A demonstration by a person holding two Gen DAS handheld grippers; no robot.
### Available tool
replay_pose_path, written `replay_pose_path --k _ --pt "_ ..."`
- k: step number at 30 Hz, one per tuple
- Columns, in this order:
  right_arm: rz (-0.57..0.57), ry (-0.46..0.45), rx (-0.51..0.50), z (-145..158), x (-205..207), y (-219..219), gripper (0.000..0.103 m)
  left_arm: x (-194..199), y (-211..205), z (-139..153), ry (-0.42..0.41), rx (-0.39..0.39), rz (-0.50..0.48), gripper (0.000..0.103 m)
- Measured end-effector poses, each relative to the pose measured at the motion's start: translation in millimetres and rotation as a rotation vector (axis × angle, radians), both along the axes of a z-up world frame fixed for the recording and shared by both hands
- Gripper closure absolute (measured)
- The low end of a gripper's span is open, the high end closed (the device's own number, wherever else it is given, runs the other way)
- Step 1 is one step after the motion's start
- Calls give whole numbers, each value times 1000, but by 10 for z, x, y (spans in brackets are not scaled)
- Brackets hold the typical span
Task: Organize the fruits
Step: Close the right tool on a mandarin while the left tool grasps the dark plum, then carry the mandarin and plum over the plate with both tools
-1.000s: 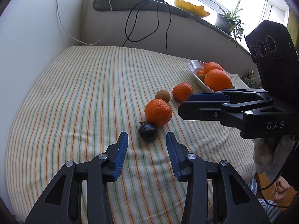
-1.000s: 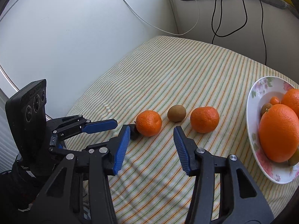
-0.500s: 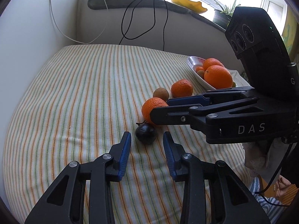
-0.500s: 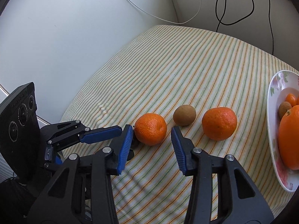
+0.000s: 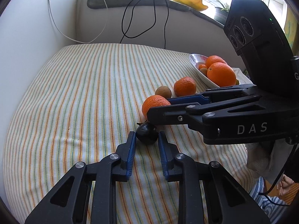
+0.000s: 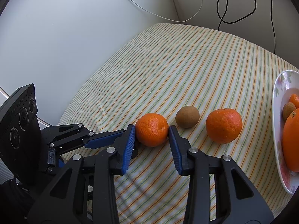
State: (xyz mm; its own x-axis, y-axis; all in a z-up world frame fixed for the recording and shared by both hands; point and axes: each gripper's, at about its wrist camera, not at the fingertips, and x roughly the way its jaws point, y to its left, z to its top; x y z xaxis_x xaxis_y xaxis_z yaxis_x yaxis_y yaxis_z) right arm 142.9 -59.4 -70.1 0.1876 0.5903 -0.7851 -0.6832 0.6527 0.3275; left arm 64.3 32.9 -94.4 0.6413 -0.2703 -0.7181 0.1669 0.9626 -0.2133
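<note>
A dark plum [image 5: 146, 134] lies on the striped cloth between the tips of my open left gripper [image 5: 146, 137]. Just behind it sits a tangerine [image 5: 155, 106], also in the right wrist view [image 6: 151, 129], where my open right gripper [image 6: 151, 130] straddles it, fingertips at its sides. A brown kiwi [image 6: 187, 116] and a second tangerine [image 6: 223, 125] lie further right. A white bowl [image 6: 278, 130] at the right edge holds a big orange [image 6: 291, 141] and smaller fruits.
The striped table [image 5: 84, 93] meets a white wall on the left and a ledge behind with hanging cables [image 5: 142, 18]. The right gripper body [image 5: 233, 115] crosses over the fruit row in the left wrist view.
Both grippers moved forward. The left one now has the plum between its tips; the right one now brackets the nearest tangerine. Both jaws narrowed somewhat.
</note>
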Motion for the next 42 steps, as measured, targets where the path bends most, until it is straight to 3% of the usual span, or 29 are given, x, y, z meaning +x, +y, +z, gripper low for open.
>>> replay_pose_path --k 18,42 --pt "-21 -59 39 275 -146 -312 65 -79 49 174 -41 -9 9 81" --pt "-203 -174 49 746 -170 -1555 65 326 -555 509 -116 -37 -93 81"
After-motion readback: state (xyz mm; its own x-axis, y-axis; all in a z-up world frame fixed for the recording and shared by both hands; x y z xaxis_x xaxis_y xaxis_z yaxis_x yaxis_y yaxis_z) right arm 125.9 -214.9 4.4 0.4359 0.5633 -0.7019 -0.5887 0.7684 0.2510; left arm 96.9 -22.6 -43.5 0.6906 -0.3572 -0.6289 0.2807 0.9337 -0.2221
